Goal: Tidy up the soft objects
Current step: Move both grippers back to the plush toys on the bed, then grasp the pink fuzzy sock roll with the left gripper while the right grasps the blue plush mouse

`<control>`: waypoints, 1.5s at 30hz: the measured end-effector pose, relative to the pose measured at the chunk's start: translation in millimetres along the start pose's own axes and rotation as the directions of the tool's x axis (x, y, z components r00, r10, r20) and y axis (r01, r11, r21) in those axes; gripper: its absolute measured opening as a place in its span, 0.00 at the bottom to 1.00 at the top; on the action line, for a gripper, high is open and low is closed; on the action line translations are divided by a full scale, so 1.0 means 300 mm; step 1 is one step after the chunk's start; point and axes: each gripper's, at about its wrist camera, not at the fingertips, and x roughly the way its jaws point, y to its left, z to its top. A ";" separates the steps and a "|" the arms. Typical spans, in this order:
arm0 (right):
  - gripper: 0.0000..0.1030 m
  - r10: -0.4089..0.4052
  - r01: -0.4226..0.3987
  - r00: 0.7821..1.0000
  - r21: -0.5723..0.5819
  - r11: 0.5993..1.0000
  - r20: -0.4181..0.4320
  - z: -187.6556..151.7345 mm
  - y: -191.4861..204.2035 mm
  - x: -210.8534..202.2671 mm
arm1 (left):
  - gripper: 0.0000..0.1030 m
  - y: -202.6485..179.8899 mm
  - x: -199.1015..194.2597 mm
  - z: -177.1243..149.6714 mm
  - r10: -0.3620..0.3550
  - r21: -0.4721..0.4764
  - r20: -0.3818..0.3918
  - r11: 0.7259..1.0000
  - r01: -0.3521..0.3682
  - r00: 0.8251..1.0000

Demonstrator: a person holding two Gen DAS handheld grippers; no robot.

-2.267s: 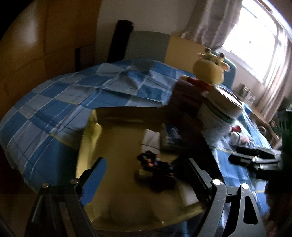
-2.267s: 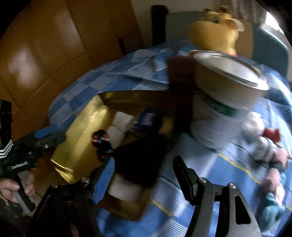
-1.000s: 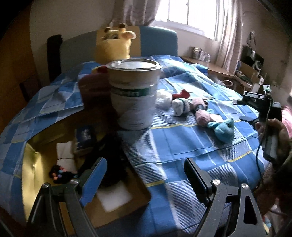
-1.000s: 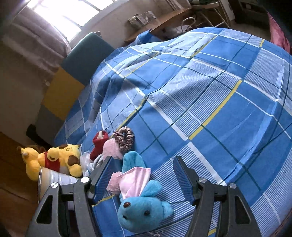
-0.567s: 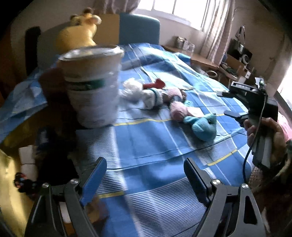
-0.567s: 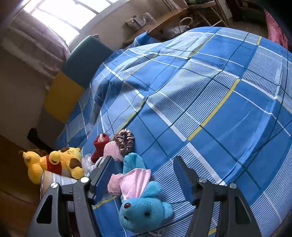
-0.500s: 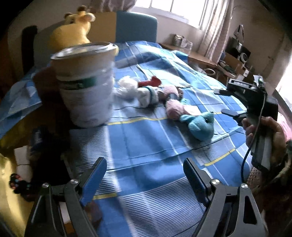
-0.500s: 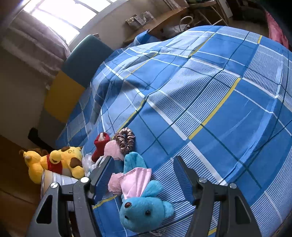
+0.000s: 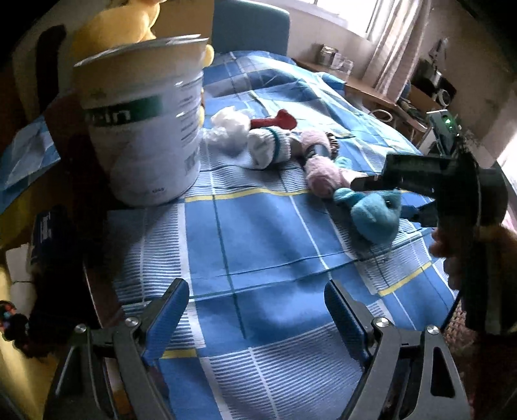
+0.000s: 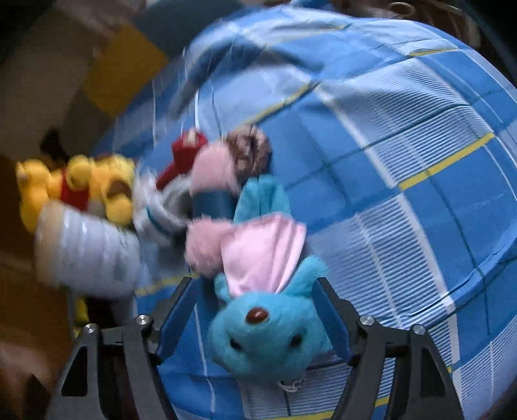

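Note:
A blue plush bunny (image 10: 265, 332) with pink ear linings lies on the blue checked bedspread (image 10: 404, 200). My right gripper (image 10: 255, 310) is open, its jaws on either side of the bunny's head without squeezing it. In the left wrist view the bunny (image 9: 374, 213) lies at the right with the right gripper (image 9: 384, 197) around it. A pink fluffy toy (image 9: 323, 181), a white sock (image 9: 268, 148), a red item (image 9: 274, 121) and white stuffing (image 9: 229, 129) lie in a row behind it. My left gripper (image 9: 255, 313) is open and empty over the bedspread.
A large white tin (image 9: 142, 129) stands at the left on the bed, a yellow plush giraffe (image 9: 116, 29) behind it. A gold box (image 9: 19, 278) with dark items sits at the far left edge. A desk and window (image 9: 371, 87) are beyond the bed.
My right gripper has moved forward and down so that its jaws now straddle the blue bunny's head. My left gripper has moved closer to the tin and the toys.

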 end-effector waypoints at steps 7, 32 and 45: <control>0.66 -0.181 0.169 0.981 -0.149 0.974 -0.073 -0.049 0.071 0.075 | 0.83 0.007 0.022 0.011 0.006 0.001 -0.007 1.000 -0.006 1.000; 0.62 -0.275 0.268 0.960 0.120 0.956 0.046 -0.013 -0.087 -0.036 | 0.75 -0.247 0.303 0.363 -0.084 0.129 -0.002 0.988 0.083 0.996; 0.62 -0.291 0.285 0.956 0.120 0.951 0.036 -0.013 -0.083 -0.016 | 0.36 -0.289 0.505 0.446 -0.077 0.097 -0.090 0.992 0.086 0.993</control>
